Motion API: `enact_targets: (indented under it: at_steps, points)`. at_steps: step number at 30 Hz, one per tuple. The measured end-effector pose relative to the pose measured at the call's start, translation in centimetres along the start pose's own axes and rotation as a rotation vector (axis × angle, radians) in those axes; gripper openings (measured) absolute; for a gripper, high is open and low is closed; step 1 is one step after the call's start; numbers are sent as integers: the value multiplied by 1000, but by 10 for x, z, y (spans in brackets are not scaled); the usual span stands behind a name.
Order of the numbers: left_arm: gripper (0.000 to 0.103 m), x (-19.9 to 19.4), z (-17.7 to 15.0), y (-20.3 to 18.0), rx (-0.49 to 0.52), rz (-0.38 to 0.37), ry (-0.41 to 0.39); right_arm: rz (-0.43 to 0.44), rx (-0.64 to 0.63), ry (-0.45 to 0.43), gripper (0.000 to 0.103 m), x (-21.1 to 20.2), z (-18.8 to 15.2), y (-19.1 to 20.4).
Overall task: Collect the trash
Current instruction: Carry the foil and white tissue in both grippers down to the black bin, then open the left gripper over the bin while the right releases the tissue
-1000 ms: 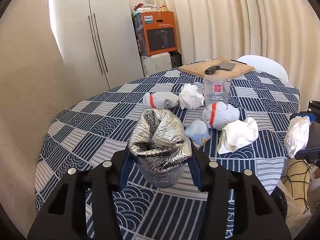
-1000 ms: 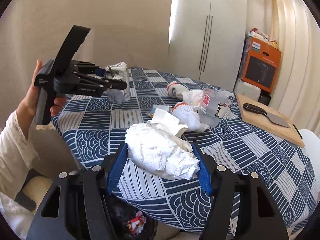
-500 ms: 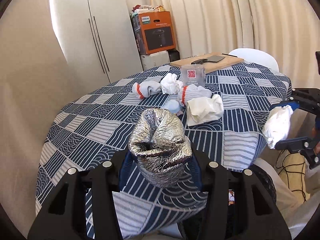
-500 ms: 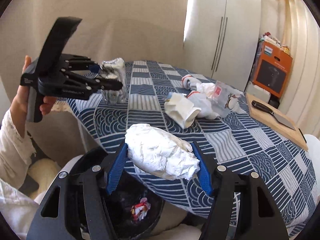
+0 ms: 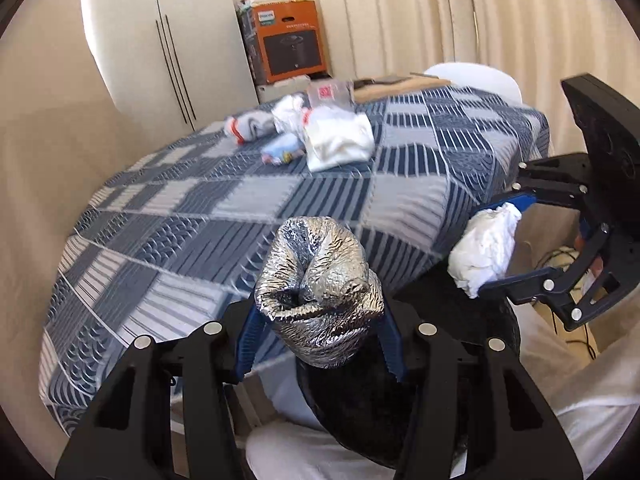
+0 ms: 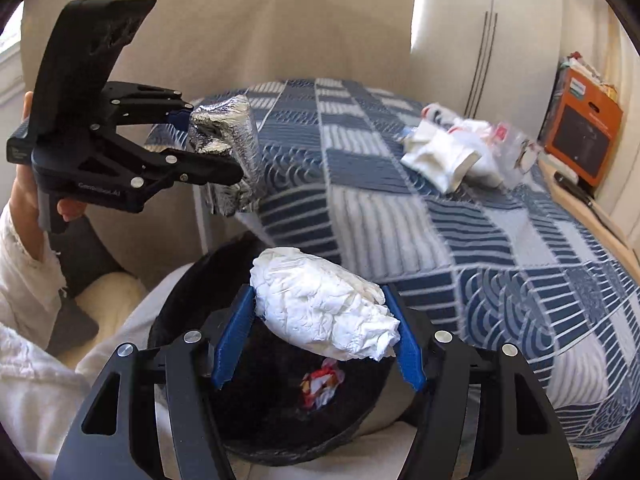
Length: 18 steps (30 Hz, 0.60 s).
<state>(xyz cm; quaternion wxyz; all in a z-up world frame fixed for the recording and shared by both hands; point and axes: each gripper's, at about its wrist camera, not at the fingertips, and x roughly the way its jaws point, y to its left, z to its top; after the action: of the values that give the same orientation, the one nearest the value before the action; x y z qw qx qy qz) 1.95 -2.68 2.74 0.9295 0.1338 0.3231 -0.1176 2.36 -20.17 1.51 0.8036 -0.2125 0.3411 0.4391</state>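
A: Foil [image 5: 320, 292] sits pinched in the left gripper [image 5: 320, 320], past the table [image 5: 240, 208] edge and over the dark bin [image 5: 360, 412]. More scraps [image 5: 336, 140] lie far on the table.

B: Right view: the right gripper [image 6: 316, 332] clamps a tissue wad [image 6: 324, 312] above the bin [image 6: 280, 440], where one wrapper [image 6: 320, 386] already lies. Both pieces are not yet dropped; the far pile [image 6: 444, 160] is left.

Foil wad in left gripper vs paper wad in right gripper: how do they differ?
The foil wad is shiny, crinkled silver; the paper wad is matte white. The foil wad stands tall like a crushed tube in the left gripper; the paper wad lies crosswise in the right gripper. Shared: both are crumpled, clamped between blue pads, and held off the table edge near the black bin.
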Motion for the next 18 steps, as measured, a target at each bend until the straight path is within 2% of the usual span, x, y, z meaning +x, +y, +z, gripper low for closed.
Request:
enact_targets:
  at_steps: [8, 13, 16, 17, 18]
  points:
    - [51, 34, -36, -30, 26, -89, 115, 58, -17, 118, 60, 34, -30, 15]
    - [51, 59, -53, -36, 10, -161, 186, 104, -30, 185, 60, 54, -49, 23]
    - [52, 69, -56, -36, -10, -165, 200, 115, -52, 219, 61, 66, -58, 27]
    - [65, 71, -57, -35, -22, -179, 195, 127, -51, 227, 63, 68, -60, 27]
    - [79, 72, -57, -35, -33, -189, 185, 137, -46, 232, 70, 70, -61, 26]
